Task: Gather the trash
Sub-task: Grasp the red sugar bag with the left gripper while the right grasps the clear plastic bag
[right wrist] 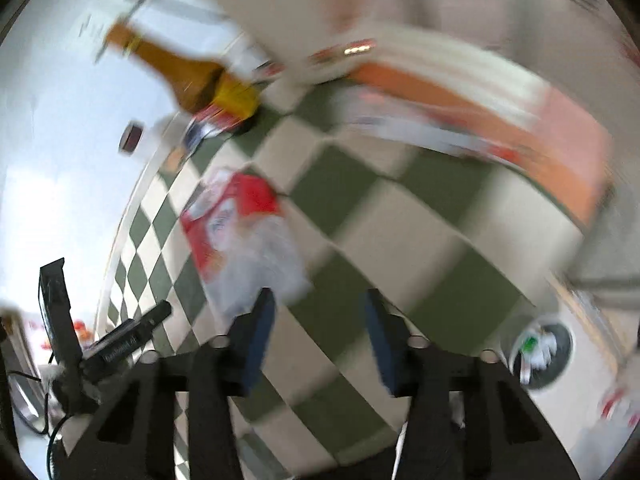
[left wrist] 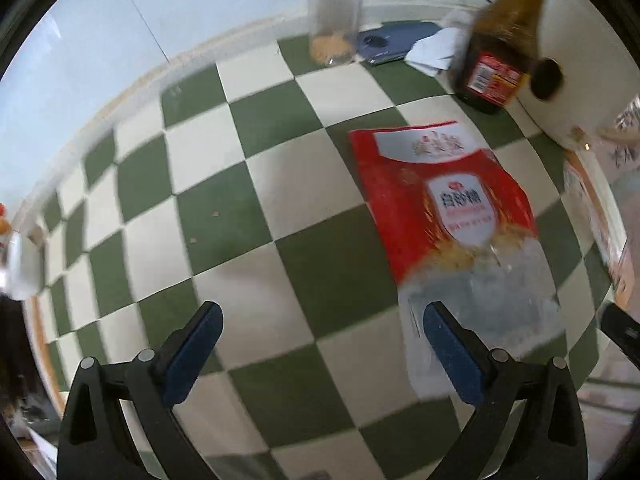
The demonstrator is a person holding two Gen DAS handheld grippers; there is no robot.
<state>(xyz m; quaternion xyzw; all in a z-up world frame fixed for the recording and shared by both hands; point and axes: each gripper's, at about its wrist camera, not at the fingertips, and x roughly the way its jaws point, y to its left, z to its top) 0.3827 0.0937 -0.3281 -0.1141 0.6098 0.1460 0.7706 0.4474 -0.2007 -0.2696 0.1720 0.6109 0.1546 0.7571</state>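
My left claw [left wrist: 322, 354] hung wide and empty over the checkered desk [left wrist: 256, 184], its right finger just at the clear end of the red bag [left wrist: 444, 204]. My right claw [right wrist: 320, 340] stood narrower, nothing between its pads, the bag lying just past its left finger. Farther off stood a jar [left wrist: 335, 12] and a brown bottle [left wrist: 502, 40].

A home kitchen table: checked cloth [left wrist: 256, 184], sauce bottle [left wrist: 504, 40], sugar bag [left wrist: 436, 200].
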